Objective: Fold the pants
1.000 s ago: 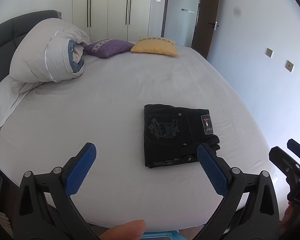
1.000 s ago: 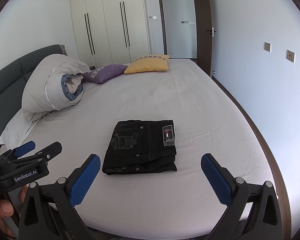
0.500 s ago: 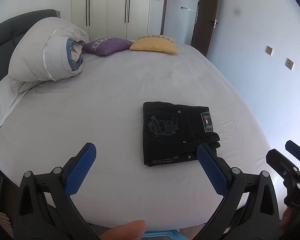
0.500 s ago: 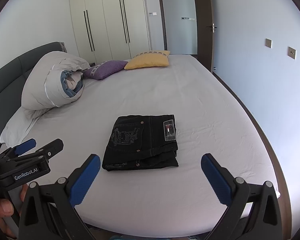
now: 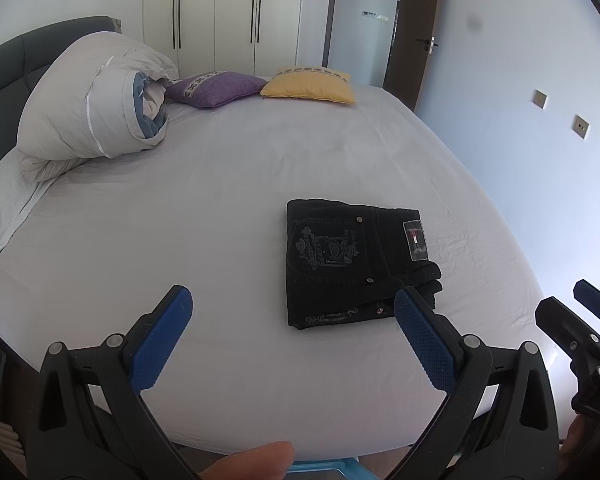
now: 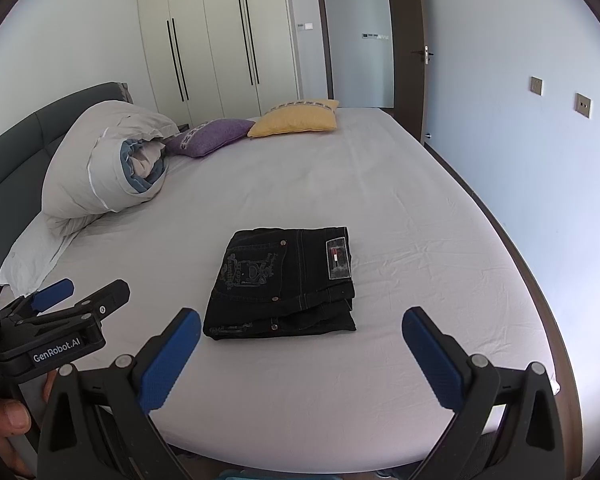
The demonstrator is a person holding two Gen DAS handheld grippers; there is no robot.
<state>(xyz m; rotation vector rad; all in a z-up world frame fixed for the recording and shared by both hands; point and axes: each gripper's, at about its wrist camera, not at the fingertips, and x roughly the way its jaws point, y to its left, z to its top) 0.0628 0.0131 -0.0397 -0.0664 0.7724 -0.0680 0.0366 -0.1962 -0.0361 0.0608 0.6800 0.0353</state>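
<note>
Black pants (image 5: 352, 260) (image 6: 284, 280) lie folded into a compact rectangle on the white bed sheet (image 5: 180, 220), back pocket embroidery and a small label facing up. My left gripper (image 5: 296, 332) hovers open near the bed's front edge, its right finger overlapping the pants' near corner in view, nothing held. My right gripper (image 6: 300, 356) is open too, held back from the pants and above the sheet (image 6: 400, 240). Each gripper shows at the edge of the other's view.
A rolled grey duvet (image 5: 92, 120) and a white pillow (image 5: 4, 208) lie at the left by the dark headboard. Purple cushion (image 5: 216, 88) and yellow cushion (image 5: 312, 84) sit at the far end. Wardrobe, door and wall bound the room.
Both grippers have drawn slightly back and up from the bed, so the folded pants sit a little farther away. The pants have not moved.
</note>
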